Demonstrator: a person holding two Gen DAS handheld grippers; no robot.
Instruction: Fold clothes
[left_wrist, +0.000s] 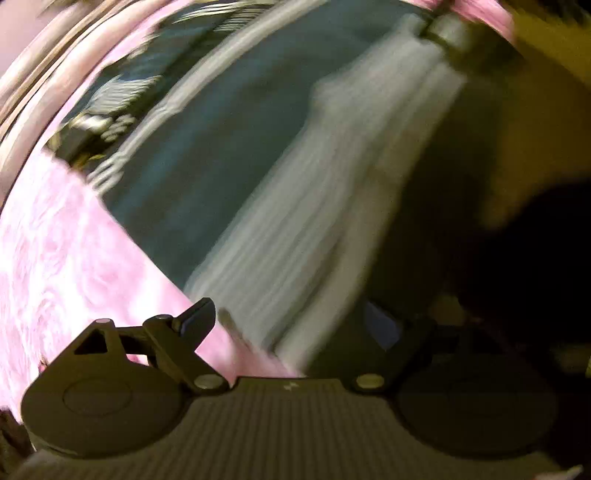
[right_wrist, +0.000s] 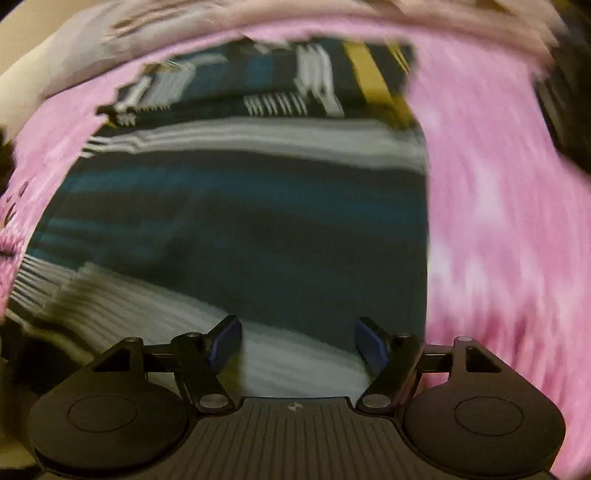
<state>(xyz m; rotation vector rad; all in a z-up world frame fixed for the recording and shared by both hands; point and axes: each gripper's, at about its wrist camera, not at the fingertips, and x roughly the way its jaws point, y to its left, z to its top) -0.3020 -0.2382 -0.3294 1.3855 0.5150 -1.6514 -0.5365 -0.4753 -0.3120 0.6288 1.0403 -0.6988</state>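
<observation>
Both views are smeared by motion. A dark teal garment (left_wrist: 229, 155) with broad white stripes lies on a pink bedcover (left_wrist: 66, 251). My left gripper (left_wrist: 288, 325) hangs low over one white stripe with its fingers wide apart; the right finger is in shadow. In the right wrist view the same striped garment (right_wrist: 229, 229) fills the middle, with white, blue and yellow bands toward the far end. My right gripper (right_wrist: 299, 343) is open just above the garment's near white stripe, nothing between its blue pads (right_wrist: 225, 343).
The pink patterned bedcover (right_wrist: 498, 221) surrounds the garment on the left and right. A dark yellowish mass (left_wrist: 517, 184) shadows the right side of the left wrist view. Pale blurred edges (right_wrist: 92, 48) run along the far side of the bed.
</observation>
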